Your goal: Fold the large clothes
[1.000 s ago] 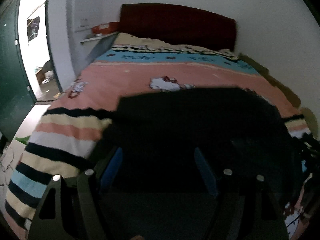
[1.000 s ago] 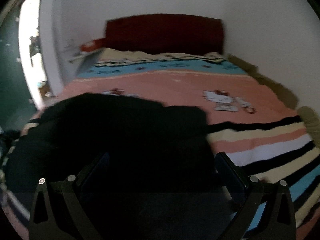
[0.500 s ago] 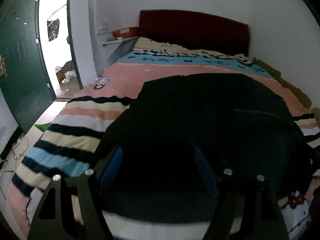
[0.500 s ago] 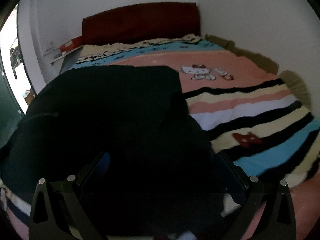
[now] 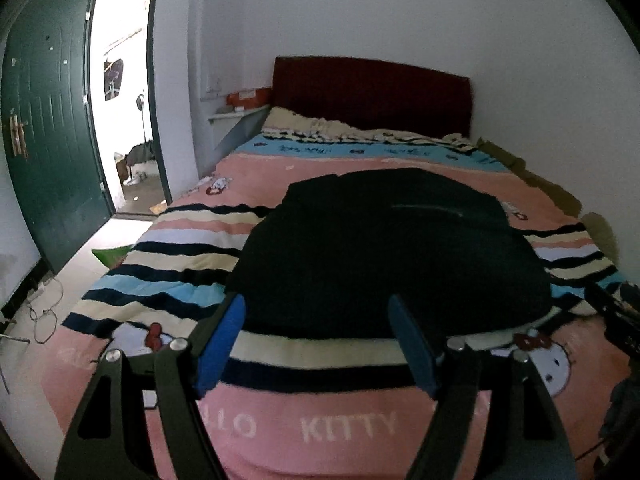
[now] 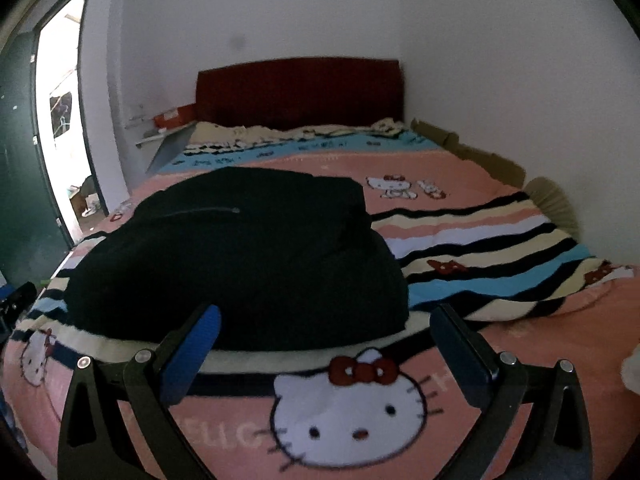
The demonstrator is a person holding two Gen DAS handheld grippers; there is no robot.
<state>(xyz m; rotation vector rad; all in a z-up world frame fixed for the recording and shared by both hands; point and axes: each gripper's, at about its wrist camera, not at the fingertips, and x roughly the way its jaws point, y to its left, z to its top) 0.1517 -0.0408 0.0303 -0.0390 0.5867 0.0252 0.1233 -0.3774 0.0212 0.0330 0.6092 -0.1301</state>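
Note:
A large black garment (image 5: 384, 252) lies bunched in a rounded heap on the bed's striped cartoon-cat blanket (image 5: 320, 428); a zip line shows on its top. In the right wrist view the same garment (image 6: 240, 256) fills the middle left. My left gripper (image 5: 320, 320) hangs open just short of the garment's near edge, nothing between its blue pads. My right gripper (image 6: 326, 328) is also open and empty, at the garment's near right edge, above the blanket (image 6: 480, 248). The other gripper shows as a dark shape at the right edge of the left wrist view.
A dark red headboard (image 5: 372, 96) stands against the white back wall. A green door (image 5: 48, 152) stands open at the left onto a bright doorway. A shelf with an orange box (image 5: 248, 98) is beside the headboard. Cables (image 5: 44, 300) lie on the floor at the left.
Both grippers have pulled back and up from the garment, which earlier filled the space between their fingers. The garment now lies free on the bed, with the blanket's near edge in view.

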